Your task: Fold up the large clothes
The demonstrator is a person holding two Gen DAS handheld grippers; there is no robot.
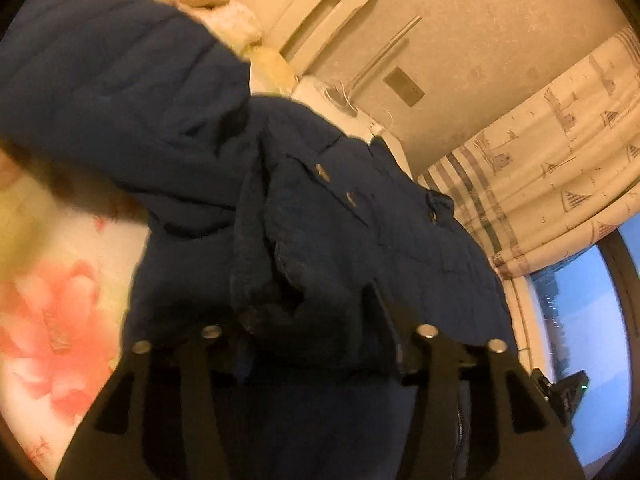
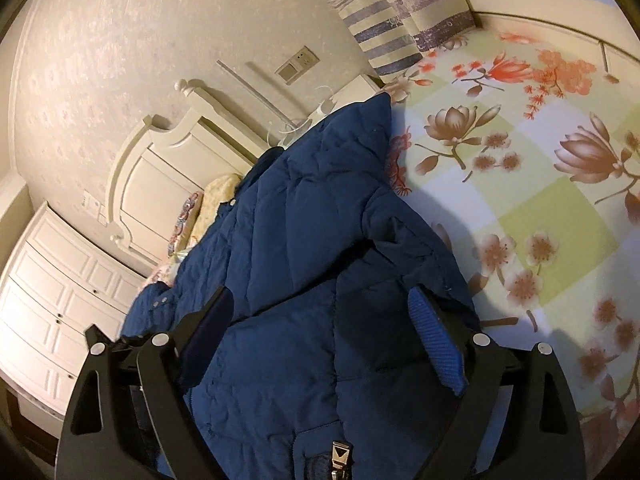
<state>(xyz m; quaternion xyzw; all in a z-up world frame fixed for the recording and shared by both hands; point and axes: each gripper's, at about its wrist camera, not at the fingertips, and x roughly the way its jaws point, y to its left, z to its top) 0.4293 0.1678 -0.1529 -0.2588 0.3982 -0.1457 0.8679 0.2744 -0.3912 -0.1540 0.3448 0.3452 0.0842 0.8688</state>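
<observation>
A dark blue quilted jacket [image 2: 304,208] lies on the floral bedspread [image 2: 540,208], its zip pull near the bottom edge of the right wrist view. My right gripper [image 2: 320,294] hovers just over it with its blue pads [image 2: 436,344] far apart and pressing on nothing. In the left wrist view the jacket [image 1: 168,92] is bunched and blurred, and a thick fold with metal snaps drapes over my left gripper [image 1: 304,304]. That fold lies between the jaws and hides the fingertips, so the grip itself does not show.
A cream headboard [image 2: 160,168] and pillows [image 2: 212,204] stand at the bed's head, with white cupboards [image 2: 52,292] beside it. A patterned curtain [image 1: 560,152] and a window [image 1: 588,320] are on the left gripper's right side. A black device [image 1: 564,392] sits by the window.
</observation>
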